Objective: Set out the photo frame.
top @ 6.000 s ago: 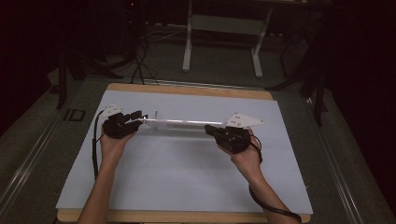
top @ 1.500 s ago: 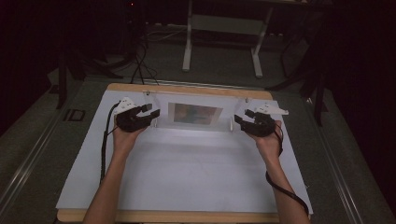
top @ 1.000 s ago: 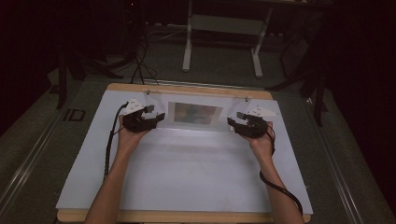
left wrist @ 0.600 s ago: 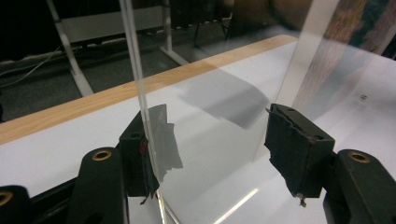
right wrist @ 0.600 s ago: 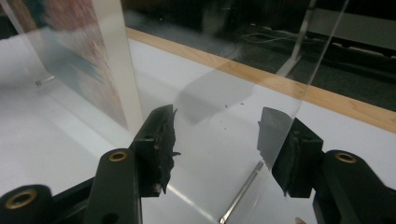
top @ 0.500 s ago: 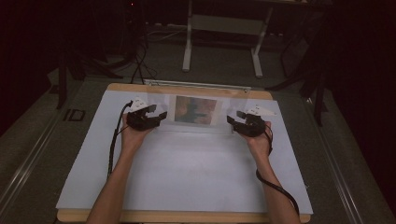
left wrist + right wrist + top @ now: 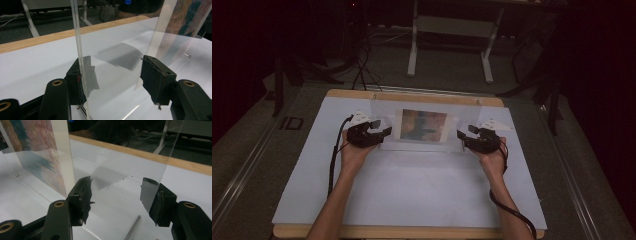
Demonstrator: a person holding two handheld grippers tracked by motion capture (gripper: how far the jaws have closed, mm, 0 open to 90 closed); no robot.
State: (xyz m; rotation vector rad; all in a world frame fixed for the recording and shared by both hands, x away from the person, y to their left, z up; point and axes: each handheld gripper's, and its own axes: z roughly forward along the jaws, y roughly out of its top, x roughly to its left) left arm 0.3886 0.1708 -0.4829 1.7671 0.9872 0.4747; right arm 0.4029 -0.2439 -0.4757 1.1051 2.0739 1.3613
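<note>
The clear frame (image 7: 422,127) with its picture stands upright at the far middle of the table (image 7: 412,200), and setting it up looks like the step in hand. At the frame's left end the left gripper (image 7: 379,132) has its fingers (image 7: 155,75) wide, the frame's edge between them and beside one pad, and they have just been closing a little. At the frame's right end the right gripper (image 7: 463,136) stands wide, just opened further, straddling that edge; next, I judge, both back away slowly so the frame doesn't tip.
</note>
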